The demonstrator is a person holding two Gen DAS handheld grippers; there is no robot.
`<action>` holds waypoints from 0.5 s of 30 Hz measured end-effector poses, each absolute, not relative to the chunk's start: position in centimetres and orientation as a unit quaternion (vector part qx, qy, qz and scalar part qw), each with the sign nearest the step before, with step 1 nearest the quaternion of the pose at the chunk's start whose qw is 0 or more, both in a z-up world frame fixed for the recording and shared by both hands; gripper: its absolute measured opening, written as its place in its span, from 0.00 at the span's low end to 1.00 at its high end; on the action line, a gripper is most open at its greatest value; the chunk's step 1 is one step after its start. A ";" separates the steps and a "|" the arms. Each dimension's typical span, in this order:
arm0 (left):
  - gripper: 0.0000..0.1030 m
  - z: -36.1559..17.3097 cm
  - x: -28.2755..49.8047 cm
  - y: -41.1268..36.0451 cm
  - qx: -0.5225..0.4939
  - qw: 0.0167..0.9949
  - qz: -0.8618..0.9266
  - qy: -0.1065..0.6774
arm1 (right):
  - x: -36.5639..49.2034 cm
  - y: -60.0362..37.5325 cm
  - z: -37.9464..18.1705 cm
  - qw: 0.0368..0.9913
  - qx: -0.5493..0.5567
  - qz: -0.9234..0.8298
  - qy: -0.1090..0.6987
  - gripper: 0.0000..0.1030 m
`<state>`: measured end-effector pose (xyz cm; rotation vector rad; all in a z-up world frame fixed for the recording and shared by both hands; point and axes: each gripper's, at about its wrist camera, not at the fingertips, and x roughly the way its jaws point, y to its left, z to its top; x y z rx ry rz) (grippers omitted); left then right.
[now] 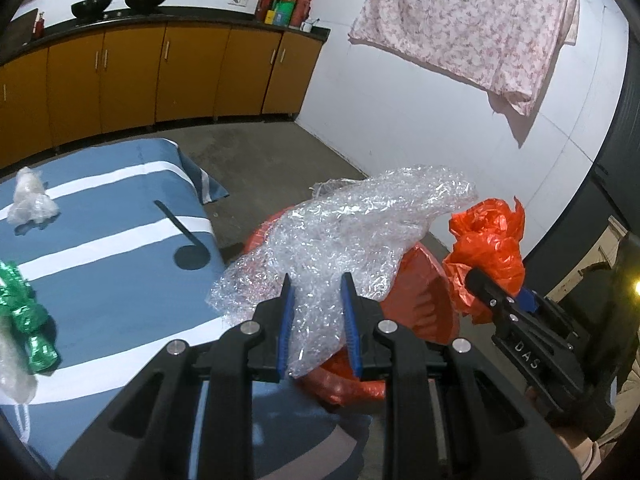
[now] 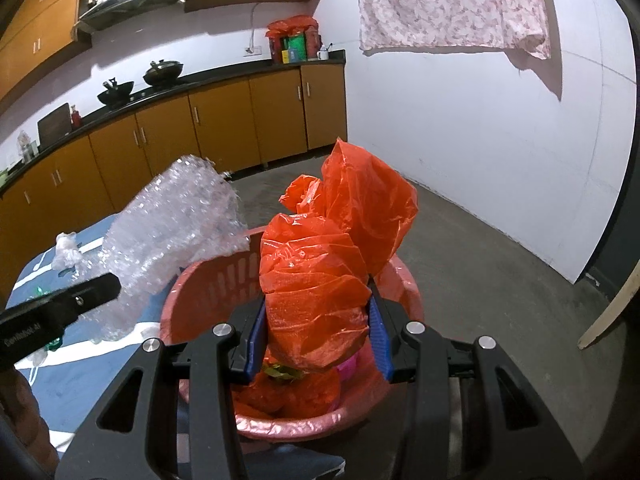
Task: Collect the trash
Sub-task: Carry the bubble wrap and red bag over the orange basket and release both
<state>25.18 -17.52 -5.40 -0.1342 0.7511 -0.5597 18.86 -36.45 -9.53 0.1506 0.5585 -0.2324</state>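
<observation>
My left gripper (image 1: 317, 284) is shut on a crumpled sheet of clear bubble wrap (image 1: 352, 224), held over the rim of a pink basket (image 2: 208, 292) on the floor beside the bed. My right gripper (image 2: 318, 312) is shut on an orange plastic bag (image 2: 320, 280), held above the basket's middle. The same bag (image 1: 488, 248) and right gripper (image 1: 504, 300) show at the right of the left wrist view. Orange and pink trash lies in the basket. On the blue striped bedsheet (image 1: 100, 240) lie a green foil wrapper (image 1: 24, 312) and a clear plastic wad (image 1: 32, 200).
Brown kitchen cabinets (image 1: 160, 72) with a dark counter run along the back wall, with woks and a red bag on top. A floral cloth (image 1: 472, 20) hangs on the white wall. Grey concrete floor (image 2: 480, 264) lies beyond the basket. A dark door frame is at the right.
</observation>
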 end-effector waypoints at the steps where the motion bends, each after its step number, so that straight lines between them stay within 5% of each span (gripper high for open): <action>1: 0.22 -5.6 25.3 -17.7 -0.063 0.889 -0.270 0.364 | 19.0 -36.6 -9.6 0.951 0.076 -0.115 0.275 0.42; 10: 0.23 -7.2 27.4 -20.1 -0.066 0.875 -0.281 0.390 | 20.4 -37.2 -10.1 0.951 0.083 -0.112 0.275 0.43; 15: 0.35 -7.5 28.0 -20.5 -0.064 0.873 -0.281 0.395 | 20.5 -37.4 -10.6 0.951 0.086 -0.106 0.277 0.58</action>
